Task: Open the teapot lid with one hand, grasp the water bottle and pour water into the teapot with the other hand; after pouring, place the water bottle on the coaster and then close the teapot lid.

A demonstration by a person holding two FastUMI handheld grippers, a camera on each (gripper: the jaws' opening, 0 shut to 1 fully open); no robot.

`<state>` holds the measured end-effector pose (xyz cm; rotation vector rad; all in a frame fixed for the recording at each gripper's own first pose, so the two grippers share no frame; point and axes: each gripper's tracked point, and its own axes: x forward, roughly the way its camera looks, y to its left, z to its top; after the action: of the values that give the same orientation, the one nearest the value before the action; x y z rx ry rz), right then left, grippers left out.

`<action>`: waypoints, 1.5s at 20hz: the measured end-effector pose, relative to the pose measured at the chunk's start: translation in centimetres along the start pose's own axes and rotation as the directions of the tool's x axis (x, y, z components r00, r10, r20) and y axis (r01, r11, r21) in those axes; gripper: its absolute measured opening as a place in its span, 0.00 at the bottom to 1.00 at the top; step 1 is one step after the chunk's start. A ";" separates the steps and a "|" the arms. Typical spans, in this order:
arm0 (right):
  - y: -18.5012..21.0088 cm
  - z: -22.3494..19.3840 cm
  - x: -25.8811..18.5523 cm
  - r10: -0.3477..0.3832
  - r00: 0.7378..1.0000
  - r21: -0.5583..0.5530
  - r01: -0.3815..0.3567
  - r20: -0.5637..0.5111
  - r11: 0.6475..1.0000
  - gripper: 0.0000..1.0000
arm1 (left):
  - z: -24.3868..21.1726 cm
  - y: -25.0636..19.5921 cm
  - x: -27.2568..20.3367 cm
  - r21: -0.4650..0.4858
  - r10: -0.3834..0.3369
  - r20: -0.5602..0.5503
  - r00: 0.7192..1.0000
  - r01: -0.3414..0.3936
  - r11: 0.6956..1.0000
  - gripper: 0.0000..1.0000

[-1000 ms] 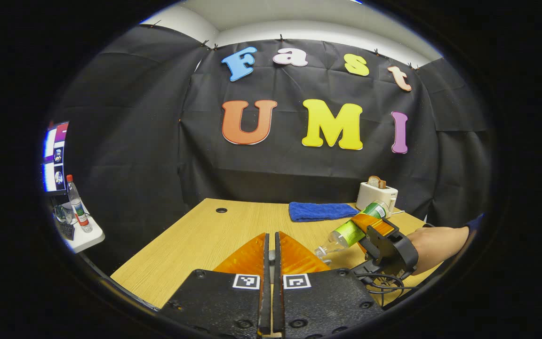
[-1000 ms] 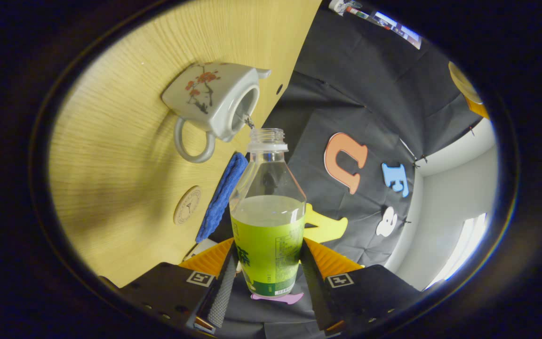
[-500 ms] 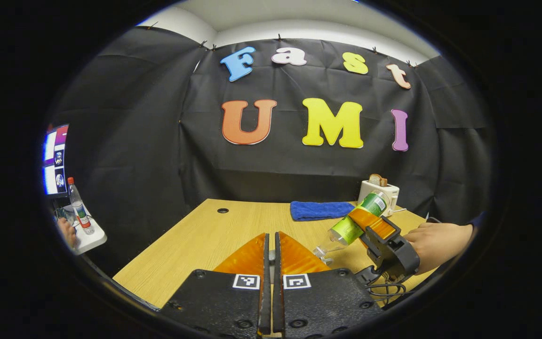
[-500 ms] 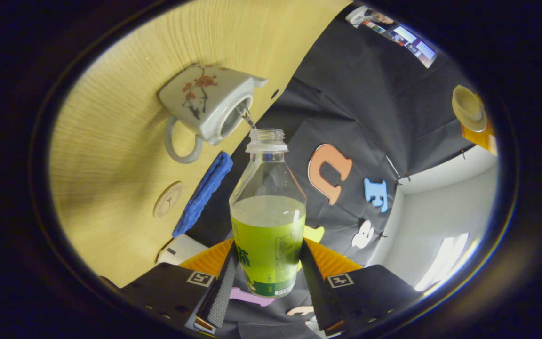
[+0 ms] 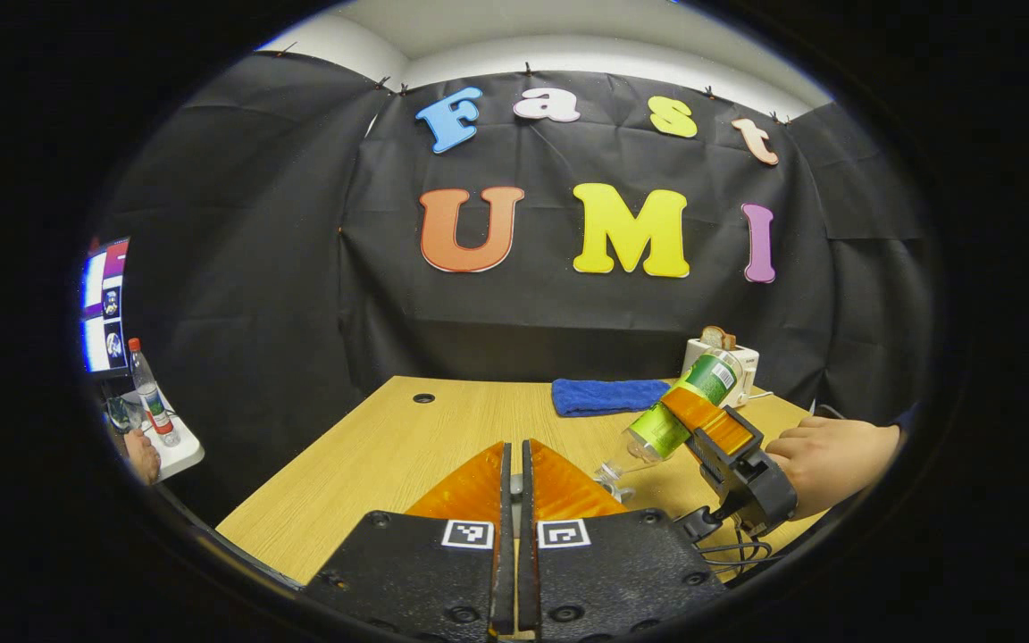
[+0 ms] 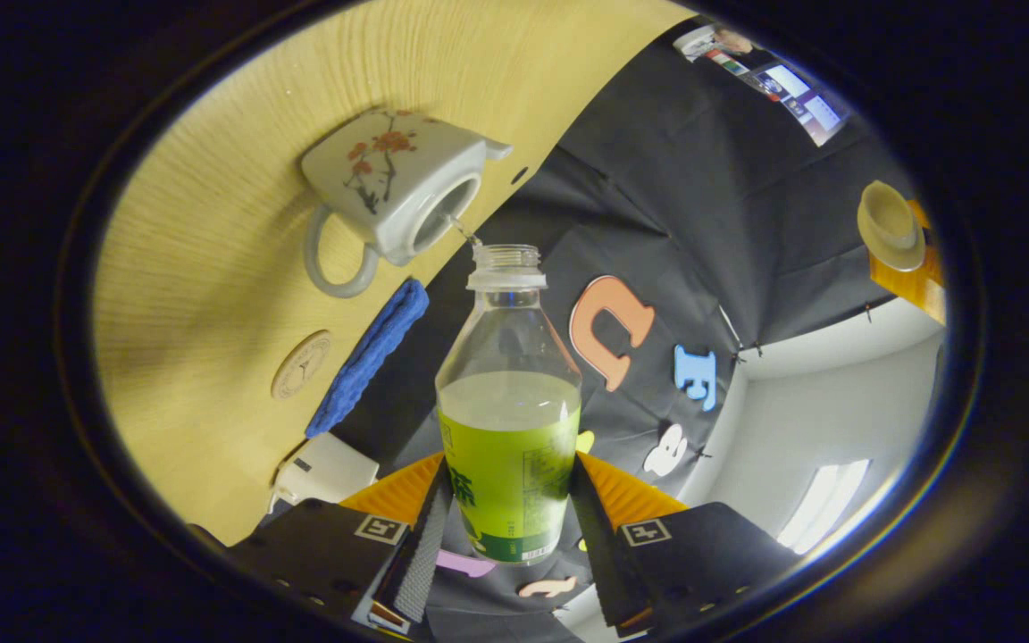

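Tilted less steeply than a second ago: bottle (image 6: 509,420) raised at its base end, stream into teapot (image 6: 394,185) thinned to a trickle at the neck. Right tool (image 6: 509,527) clamped on bottle's labelled lower body, both fingers pressing its sides; cap off, liquid level just above the label. Teapot on surface (image 6: 211,268), lid off, opening facing the bottle mouth, handle toward the coaster (image 6: 301,364). Coaster flat on surface, bare, between teapot and toaster (image 6: 322,469); blue cloth (image 6: 368,355) just beside it at the far edge. Lid (image 6: 890,223) seen far off in right gripper view, held aloft at the tips of the left tool. Left gripper view: left tool (image 5: 517,473) with fingers nearly together, a narrow gap showing; what sits at the tips not visible here. Same view: right tool (image 5: 702,420) with bottle (image 5: 671,420) neck-down over the surface, a hand (image 5: 827,460) behind it, cloth and toaster beyond.
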<state>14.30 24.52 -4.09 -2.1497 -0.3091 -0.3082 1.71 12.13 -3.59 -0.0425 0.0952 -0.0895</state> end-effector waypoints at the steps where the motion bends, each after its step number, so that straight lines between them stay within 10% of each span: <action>1: -0.1 -0.1 -0.1 -0.005 1.000 0.003 0.005 -0.006 1.000 0.71 | 0.0 0.0 0.0 0.003 0.001 0.000 1.000 -0.001 1.000 0.04; 21: -0.2 -0.2 -0.1 -0.041 0.999 0.127 0.038 0.020 0.991 0.71 | -0.2 -0.1 0.3 0.006 -0.005 -0.001 1.000 0.005 1.000 0.04; 26: 1.3 -2.2 0.2 0.013 1.000 0.419 -0.015 0.008 0.908 0.73 | -0.1 0.1 0.5 -0.008 0.011 0.001 1.000 -0.011 1.000 0.04; 30: 3.1 -4.2 0.1 0.082 0.996 0.665 -0.087 0.038 0.742 0.74 | 0.1 -0.4 0.6 -0.005 0.002 0.016 1.000 -0.002 1.000 0.04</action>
<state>15.03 19.33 -4.07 -1.4410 -0.2713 -0.1064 2.28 11.67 -3.53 -0.0476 0.0791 -0.0867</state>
